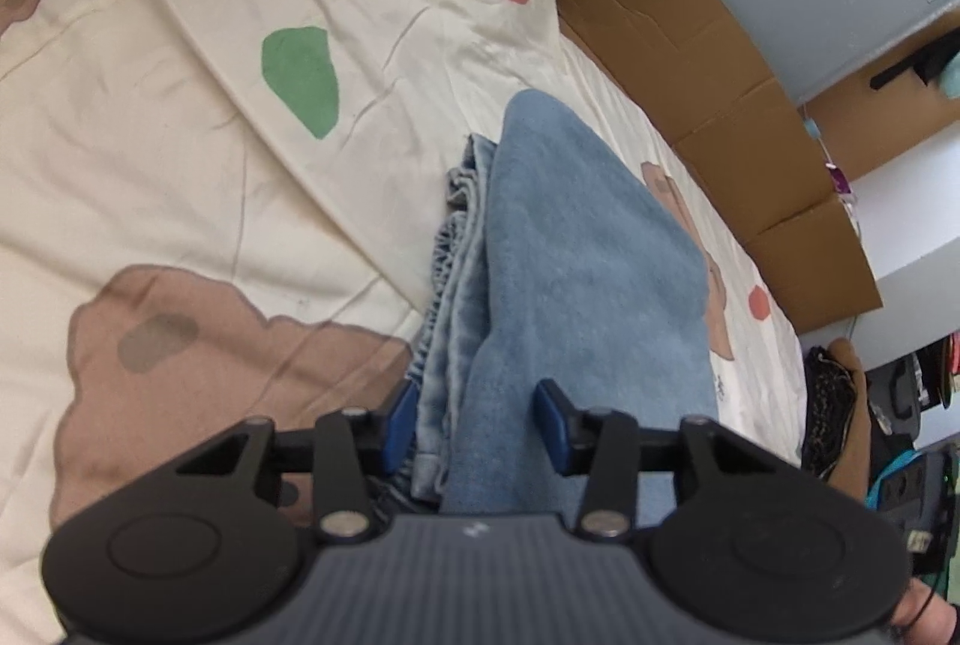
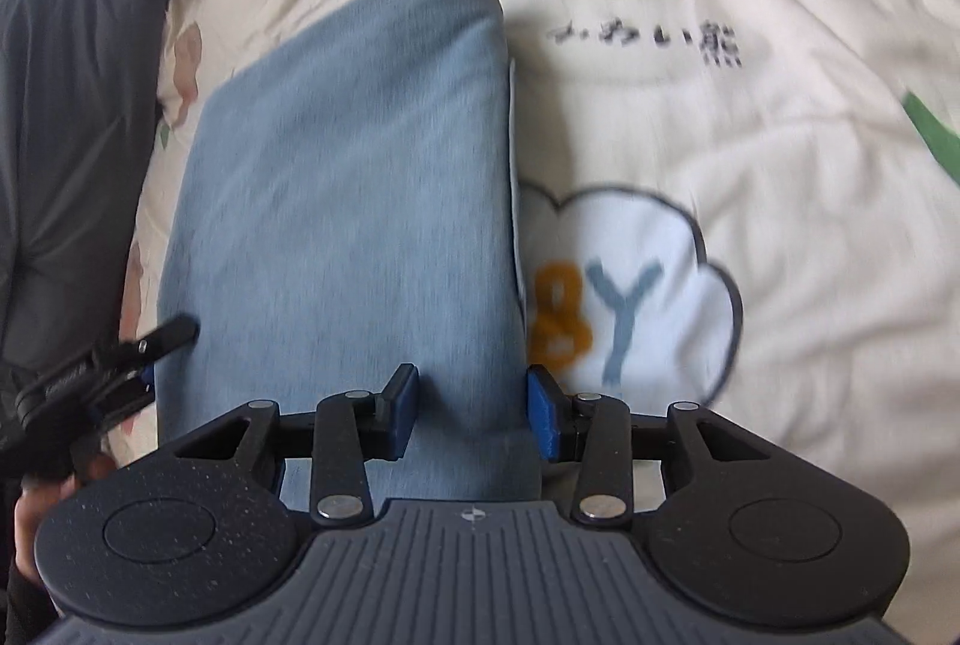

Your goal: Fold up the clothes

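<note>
Fingers on both my grippers spread, straddling the folded jeans' near edge on the bed; I'd pinch all layers evenly before folding again.

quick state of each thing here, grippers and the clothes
left hand-held gripper: open, fingers straddling the denim
right hand-held gripper: open, fingers straddling the denim's edge
light blue denim jeans: folded, layered, lying on the bedsheet
cream bear-print bedsheet: spread, wrinkled
</note>
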Available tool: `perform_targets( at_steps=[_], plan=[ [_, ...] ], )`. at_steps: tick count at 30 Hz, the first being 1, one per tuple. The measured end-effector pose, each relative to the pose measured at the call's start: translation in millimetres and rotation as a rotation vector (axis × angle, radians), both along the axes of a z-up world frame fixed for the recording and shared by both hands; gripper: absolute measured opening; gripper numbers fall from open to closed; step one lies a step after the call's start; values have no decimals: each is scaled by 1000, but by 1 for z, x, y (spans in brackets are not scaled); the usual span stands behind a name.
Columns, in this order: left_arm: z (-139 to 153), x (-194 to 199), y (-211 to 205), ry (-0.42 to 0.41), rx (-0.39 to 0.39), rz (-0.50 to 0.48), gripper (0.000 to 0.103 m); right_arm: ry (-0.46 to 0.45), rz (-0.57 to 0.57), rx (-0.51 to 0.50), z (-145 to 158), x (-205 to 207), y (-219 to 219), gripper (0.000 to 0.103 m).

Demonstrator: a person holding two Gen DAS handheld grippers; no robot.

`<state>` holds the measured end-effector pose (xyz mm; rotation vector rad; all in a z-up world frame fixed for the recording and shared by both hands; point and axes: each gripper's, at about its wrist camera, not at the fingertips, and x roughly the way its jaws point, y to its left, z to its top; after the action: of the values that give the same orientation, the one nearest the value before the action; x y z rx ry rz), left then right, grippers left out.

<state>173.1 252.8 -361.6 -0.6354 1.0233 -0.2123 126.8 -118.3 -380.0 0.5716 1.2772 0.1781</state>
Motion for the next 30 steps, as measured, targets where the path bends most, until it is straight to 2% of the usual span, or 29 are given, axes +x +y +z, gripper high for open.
perform_targets(
  at_steps=[3,7,11,17,24,26,30],
  plan=[
    [-1,-1,-1,-4,3,4,45,45,-14,4,1,-4,-2,40],
    [-2,-2,1,-8,-8,8,45,175,-43,41,-1,-4,-5,39],
    [0,-4,5,-12,-18,3,42,114,2,35,11,-1,-5,39],
    [5,-14,12,-21,-27,25,44,52,-28,54,6,9,-11,43],
    [-2,-18,9,-10,-42,35,45,154,-147,141,-15,5,-21,42],
    [-2,-18,7,-9,-34,35,45,203,-132,137,-17,5,-19,41],
    [-1,-18,8,-10,-41,35,45,237,-93,130,-12,6,-14,40]
  ],
)
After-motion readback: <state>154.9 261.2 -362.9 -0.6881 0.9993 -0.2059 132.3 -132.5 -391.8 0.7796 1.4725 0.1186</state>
